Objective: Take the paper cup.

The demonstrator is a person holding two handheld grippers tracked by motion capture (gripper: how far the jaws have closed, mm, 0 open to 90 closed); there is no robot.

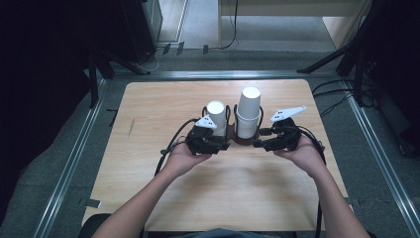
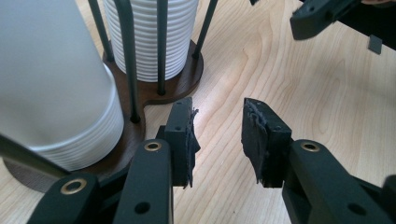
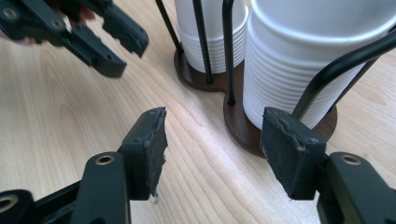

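Now two cup stacks (image 1: pixel 248 113) (one holder (image 2: pixel 180 84)) face two grippers, left (image 2: pixel 217 135) and right (image 3: pixel 212 144), both spread.

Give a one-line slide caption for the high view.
Both hand-held tools, left and right, open beside two paper-cup stacks in a wire holder.

**Dim room around a lit wooden table**

A light wooden table (image 1: pixel 148 114) is standing on grey carpet (image 1: pixel 59 148), metal rails (image 1: pixel 69 163) framing it. Black stand legs (image 1: pixel 332 57) are resting beyond, and pale furniture (image 1: pixel 297 10) is catching light behind.

Two cup stacks (image 1: pixel 216 115) (image 1: pixel 248 110), one holder (image 1: pixel 242 140), two grippers (image 1: pixel 222 146) (image 1: pixel 259 144).
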